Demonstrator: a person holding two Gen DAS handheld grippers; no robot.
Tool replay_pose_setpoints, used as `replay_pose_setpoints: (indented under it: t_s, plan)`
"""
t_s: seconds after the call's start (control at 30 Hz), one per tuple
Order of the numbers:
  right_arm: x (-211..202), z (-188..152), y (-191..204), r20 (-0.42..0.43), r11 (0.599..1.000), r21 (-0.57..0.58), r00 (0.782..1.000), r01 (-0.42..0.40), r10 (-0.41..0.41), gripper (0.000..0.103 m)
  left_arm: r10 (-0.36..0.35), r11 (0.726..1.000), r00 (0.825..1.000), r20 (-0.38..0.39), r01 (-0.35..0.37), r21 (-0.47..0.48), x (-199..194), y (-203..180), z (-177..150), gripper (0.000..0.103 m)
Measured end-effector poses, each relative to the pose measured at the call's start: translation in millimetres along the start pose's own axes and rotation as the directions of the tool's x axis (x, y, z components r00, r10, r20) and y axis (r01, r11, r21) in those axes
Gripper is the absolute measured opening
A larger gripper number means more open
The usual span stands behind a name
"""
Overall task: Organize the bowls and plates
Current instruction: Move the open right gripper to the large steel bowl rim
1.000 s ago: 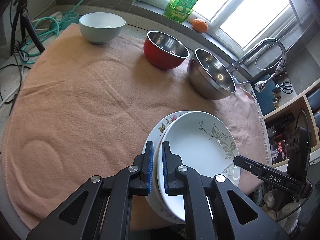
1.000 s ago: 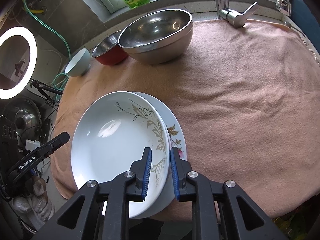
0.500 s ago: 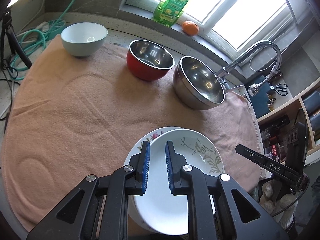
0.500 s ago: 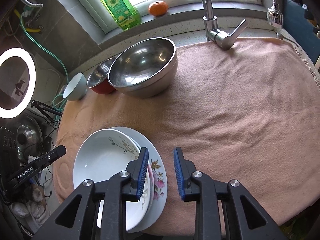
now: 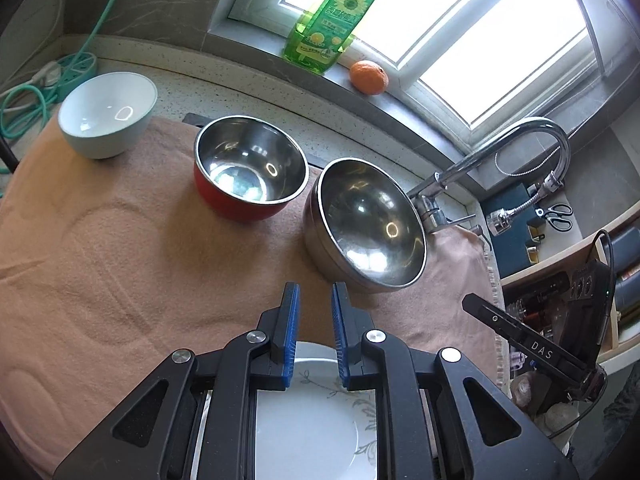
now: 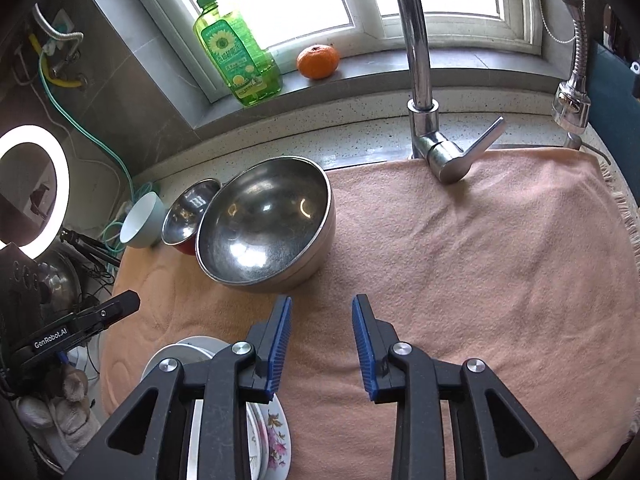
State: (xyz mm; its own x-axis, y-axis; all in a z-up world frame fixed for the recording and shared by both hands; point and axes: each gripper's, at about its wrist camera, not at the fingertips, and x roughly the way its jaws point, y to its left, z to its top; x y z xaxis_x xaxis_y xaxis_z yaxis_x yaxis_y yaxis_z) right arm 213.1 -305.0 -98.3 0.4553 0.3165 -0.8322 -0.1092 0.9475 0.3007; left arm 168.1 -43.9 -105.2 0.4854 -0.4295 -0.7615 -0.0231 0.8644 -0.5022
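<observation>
Tongs, left (image 5: 313,306) and right (image 6: 322,320), both spread and empty above stacked plates (image 6: 276,428) at 6 o'clock; reaching toward the steel bowl (image 6: 264,224) at 12 o'clock risks clipping its rim and toppling it.

Window: we see a bright white-framed window (image 6: 360,0) above a grey stone sill (image 6: 360,84).
Bench: speckled stone bench (image 6: 360,136) under a peach fleece cloth (image 6: 480,260).
Light: glowing ring lamp (image 6: 32,184).

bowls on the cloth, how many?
3, in a row: pale bowl far left, red bowl in the middle, steel bowl by the tap. None looks hidden.
</observation>
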Motion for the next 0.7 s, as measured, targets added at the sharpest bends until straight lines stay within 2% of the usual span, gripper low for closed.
replay_pose_setpoints:
  t_s: [0.23, 0.33, 0.7]
  plan:
    - [20.6, 31.3, -8.3, -0.010, 0.999, 0.014, 0.999, -0.041, 0.041, 0.028, 0.005, 1.000, 1.000, -0.005, -0.005, 0.000, 23.3, -13.6, 23.2, 0.015]
    - [29.6, 41.3, -11.8, -0.011, 0.999, 0.016, 0.999, -0.035, 0.036, 0.028, 0.024, 1.000, 1.000, -0.006, -0.024, 0.000, 34.7, -15.8, 31.0, 0.015]
    - [56.9, 58.5, -19.0, -0.039, 0.998, 0.033, 0.998, -0.053, 0.054, 0.028, 0.062, 0.998, 0.998, -0.032, -0.062, -0.014, 59.4, -15.5, 46.1, 0.015]
